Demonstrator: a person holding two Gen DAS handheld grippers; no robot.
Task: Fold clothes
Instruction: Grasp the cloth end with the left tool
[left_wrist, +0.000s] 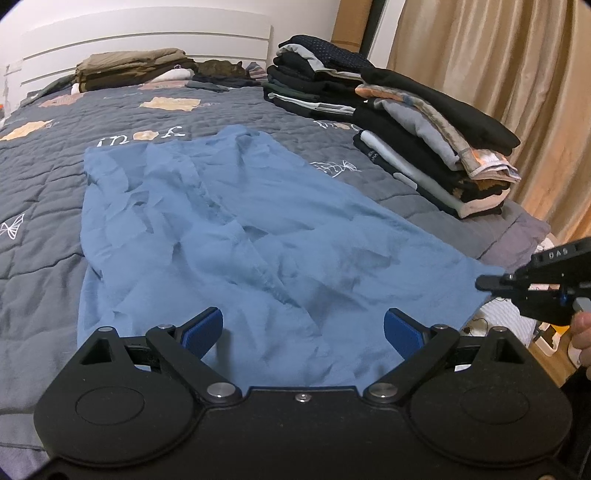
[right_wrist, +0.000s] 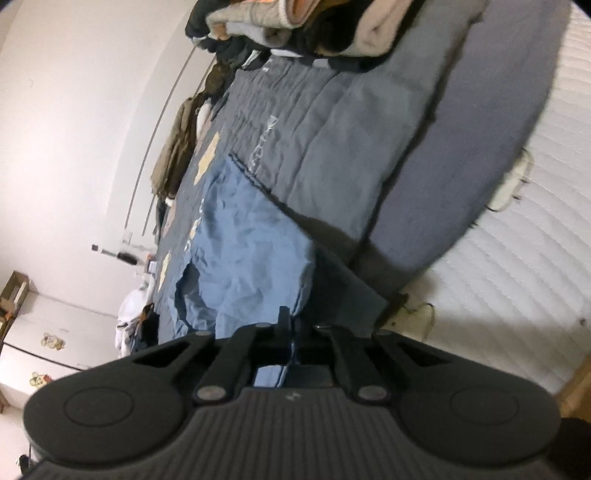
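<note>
We see the grey quilt (left_wrist: 229, 107) covering the bed, folded stacks (left_wrist: 436, 140) at two o'clock, and the blue garment (left_wrist: 236, 229) spread flat at centre. Our left gripper (left_wrist: 303, 334) hovers released over its near hem, while our right gripper (left_wrist: 487, 283), at three o'clock, is clenched on its corner.

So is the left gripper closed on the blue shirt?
No, the left gripper is open, its blue pads spread wide apart above the blue shirt.
</note>
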